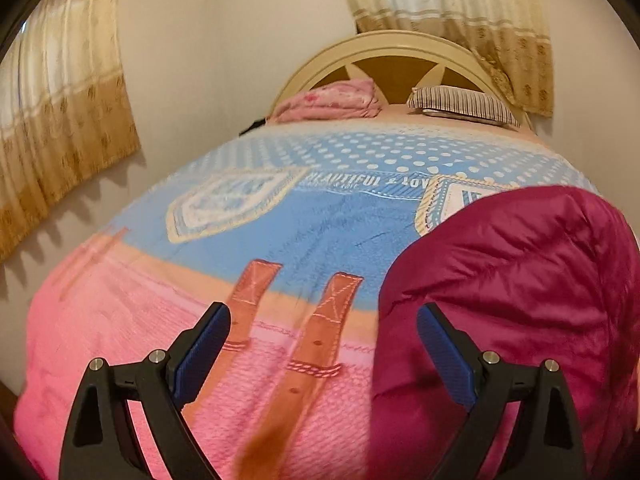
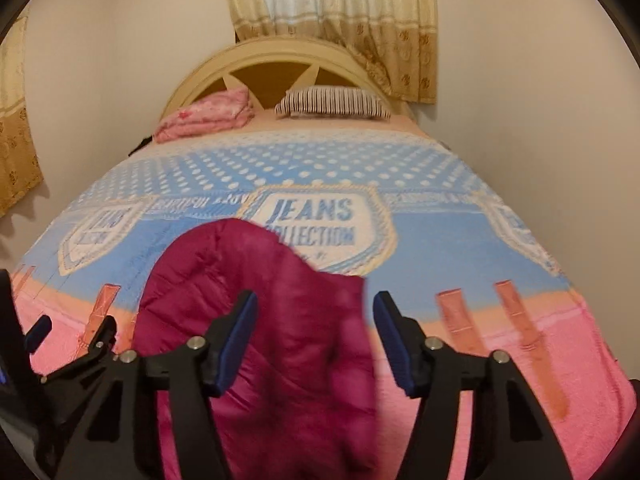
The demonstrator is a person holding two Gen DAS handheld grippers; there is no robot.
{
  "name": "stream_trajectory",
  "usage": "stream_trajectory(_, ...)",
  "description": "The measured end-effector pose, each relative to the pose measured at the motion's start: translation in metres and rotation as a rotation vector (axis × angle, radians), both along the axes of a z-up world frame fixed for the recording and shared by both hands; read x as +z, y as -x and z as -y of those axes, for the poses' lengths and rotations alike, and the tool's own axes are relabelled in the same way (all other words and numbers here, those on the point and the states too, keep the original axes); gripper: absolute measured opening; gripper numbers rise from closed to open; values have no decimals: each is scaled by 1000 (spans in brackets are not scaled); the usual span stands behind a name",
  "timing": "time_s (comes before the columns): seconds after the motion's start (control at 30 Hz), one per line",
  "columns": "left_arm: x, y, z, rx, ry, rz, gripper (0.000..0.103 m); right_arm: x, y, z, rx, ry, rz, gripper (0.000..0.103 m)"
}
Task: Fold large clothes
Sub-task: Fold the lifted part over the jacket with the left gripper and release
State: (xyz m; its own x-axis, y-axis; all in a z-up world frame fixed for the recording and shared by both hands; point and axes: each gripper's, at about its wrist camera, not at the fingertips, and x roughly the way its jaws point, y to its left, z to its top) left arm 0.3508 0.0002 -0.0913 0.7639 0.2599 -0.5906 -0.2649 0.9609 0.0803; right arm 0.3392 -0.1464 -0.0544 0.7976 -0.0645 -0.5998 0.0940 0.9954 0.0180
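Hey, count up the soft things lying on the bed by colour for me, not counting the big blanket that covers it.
Magenta: 1, the puffy jacket near the foot of the bed
Pink: 1, the folded bedding by the headboard
Striped dark and white: 1, the pillow by the headboard
Total: 3

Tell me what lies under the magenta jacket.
The magenta jacket lies on the pink-and-blue blanket covering the bed. Whatever else sits beneath it is hidden.
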Motion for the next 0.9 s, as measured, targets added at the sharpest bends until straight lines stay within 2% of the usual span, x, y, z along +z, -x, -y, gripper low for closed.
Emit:
stream_trajectory(0.1,-11,-16,2,3,29,-22,95,-26,-11,3,-46,-8,-42,57)
stream_trajectory(0.2,-23,-29,12,-17,17,-60,95,-62,-15,17,-82,-2,-99,57)
stream_trajectory(0.3,-36,-37,22,-52,28,-83,95,-80,-9,33,-100,-29,-114,57)
stream_trajectory(0.5,-49,-37,39,-77,-28,-63,95,-96,-2,40,-107,-46,-106,57)
stream_trajectory(0.73,-64,-45,31,-83,45,-91,97,-108,-8,41,-98,-65,-111,57)
stream_trajectory(0.9,-68,-46,31,-81,55,-95,97,-114,-9,44,-93,-77,-111,57)
